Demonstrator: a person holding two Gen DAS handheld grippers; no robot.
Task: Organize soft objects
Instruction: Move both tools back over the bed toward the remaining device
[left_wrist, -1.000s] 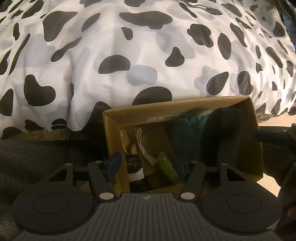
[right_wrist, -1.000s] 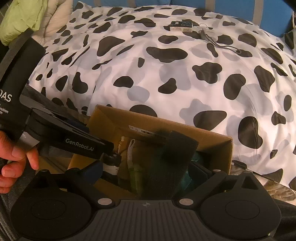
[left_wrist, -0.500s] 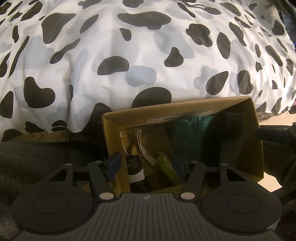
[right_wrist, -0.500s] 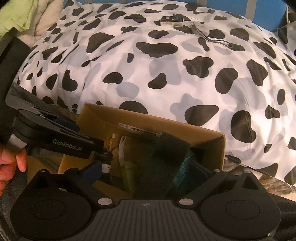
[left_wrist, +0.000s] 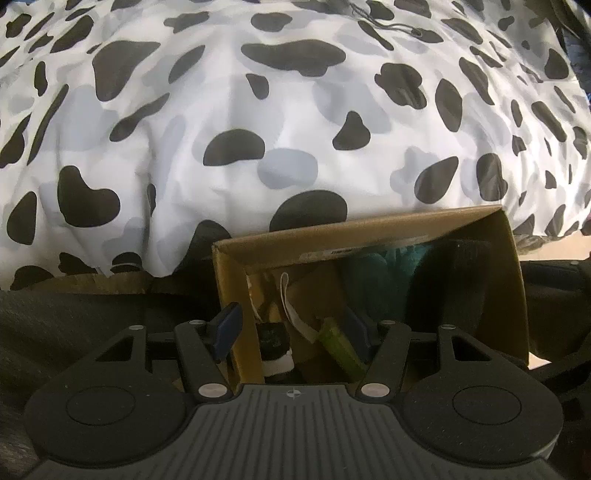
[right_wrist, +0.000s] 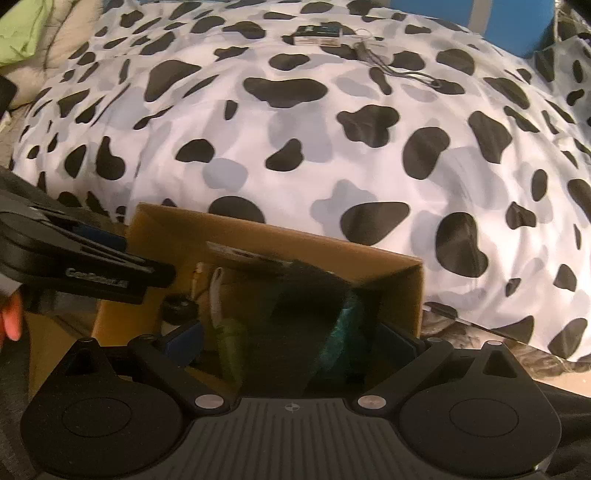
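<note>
Left wrist view: left claw (left_wrist: 291, 328) hangs steeply over the near left corner of an open cardboard box (left_wrist: 491, 280). Its jaws stand about half open and straddle the box's left wall: one blue pad (left_wrist: 227, 325) outside the wall, the other inside; no pad presses on anything, nothing held. Inside the box, from left: a small black-and-white item (left_wrist: 275, 343), a white strap (left_wrist: 286, 299), a green piece (left_wrist: 338, 345), teal fabric (left_wrist: 388, 266), and a dark cloth (left_wrist: 456, 280) against the right wall. Behind the box lies a bed cover (left_wrist: 229, 110) with cow spots. Right wrist view: right claw (right_wrist: 291, 339) is over the same box (right_wrist: 402, 280), jaws spread wide with the dark cloth (right_wrist: 291, 325) between them. The cloth hangs down into the box; whether the pads press on it cannot be told, since the cloth hides the contact. Teal fabric (right_wrist: 341, 332) shows beside the cloth, the green piece (right_wrist: 229, 339) to its left. The left claw's arm (right_wrist: 85, 269) reaches in from the left edge, a fingertip (right_wrist: 11, 321) visible below it. A small box (right_wrist: 319, 35) and a cord (right_wrist: 399, 70) lie far back on the bed cover (right_wrist: 332, 147).
</note>
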